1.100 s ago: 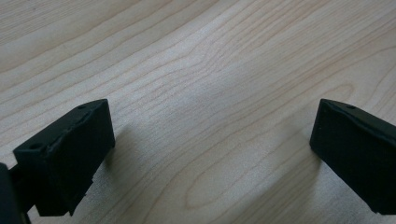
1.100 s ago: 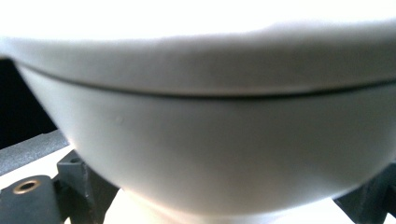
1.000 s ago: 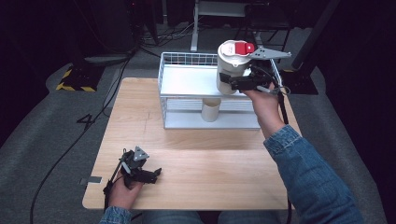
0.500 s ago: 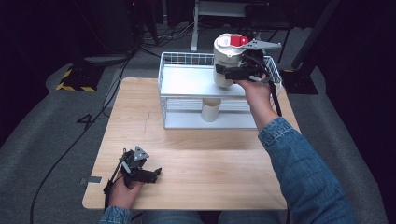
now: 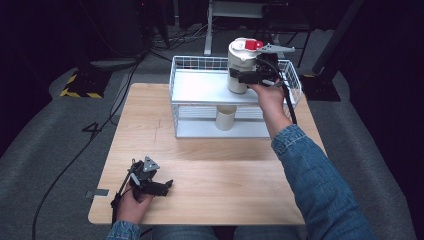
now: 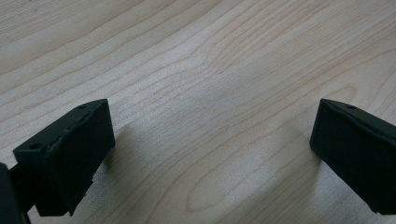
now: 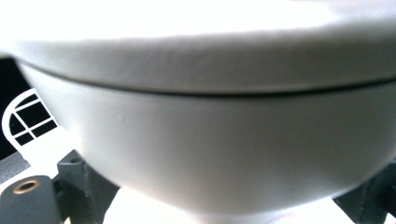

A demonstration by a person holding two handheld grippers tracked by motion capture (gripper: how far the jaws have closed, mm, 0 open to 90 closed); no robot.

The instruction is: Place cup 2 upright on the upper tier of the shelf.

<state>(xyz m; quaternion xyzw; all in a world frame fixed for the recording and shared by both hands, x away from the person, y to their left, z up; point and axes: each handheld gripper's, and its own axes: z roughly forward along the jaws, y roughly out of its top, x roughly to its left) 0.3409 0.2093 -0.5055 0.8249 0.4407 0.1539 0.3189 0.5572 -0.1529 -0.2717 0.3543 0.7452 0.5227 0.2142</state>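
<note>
A white lidded canister (image 5: 239,70) with a red patch on top stands upright over the right end of the top shelf of a white wire rack (image 5: 200,86). My right gripper (image 5: 248,77) is shut on its side. Up close, the canister's wall (image 7: 210,140) lies between the dark fingers (image 7: 79,186). I cannot tell whether its base touches the shelf. A smaller pale cup (image 5: 225,119) stands on the rack's lower shelf. My left gripper (image 5: 167,185) rests on the table near the front left corner, open, with bare wood between its fingers (image 6: 70,158).
The wooden table (image 5: 225,170) stretches bare in front of the rack. The rack's raised wire rim (image 7: 28,116) runs round the top shelf. Dark floor, cables and a stand lie behind the table.
My right gripper has carried the canister a little left and farther back over the rack's top shelf. The left gripper has not moved.
</note>
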